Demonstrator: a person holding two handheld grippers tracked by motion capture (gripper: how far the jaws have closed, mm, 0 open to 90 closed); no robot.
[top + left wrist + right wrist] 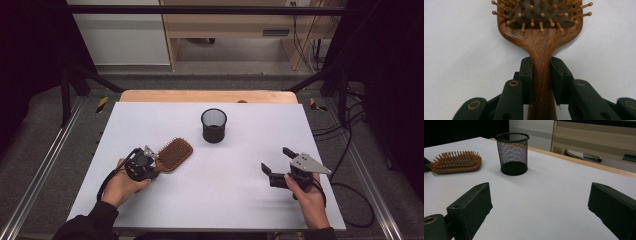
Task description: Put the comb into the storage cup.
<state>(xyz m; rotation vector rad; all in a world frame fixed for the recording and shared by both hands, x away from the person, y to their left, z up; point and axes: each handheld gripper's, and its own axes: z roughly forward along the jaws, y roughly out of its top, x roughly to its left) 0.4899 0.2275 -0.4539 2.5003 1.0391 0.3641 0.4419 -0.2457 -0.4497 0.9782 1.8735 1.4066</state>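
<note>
Left gripper [541, 75] clamped on the brush [174, 153] handle; brush lies bristles-up on the table [150, 200], front left, near the cup [214, 125]. Right gripper [278, 162] jaws wide apart, holding nothing, front right.

White table [165, 200]: hairbrush [175, 154], mesh cup [214, 125]

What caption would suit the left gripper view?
Left gripper shut on a wooden hairbrush handle, bristles up, over the white table.
</note>
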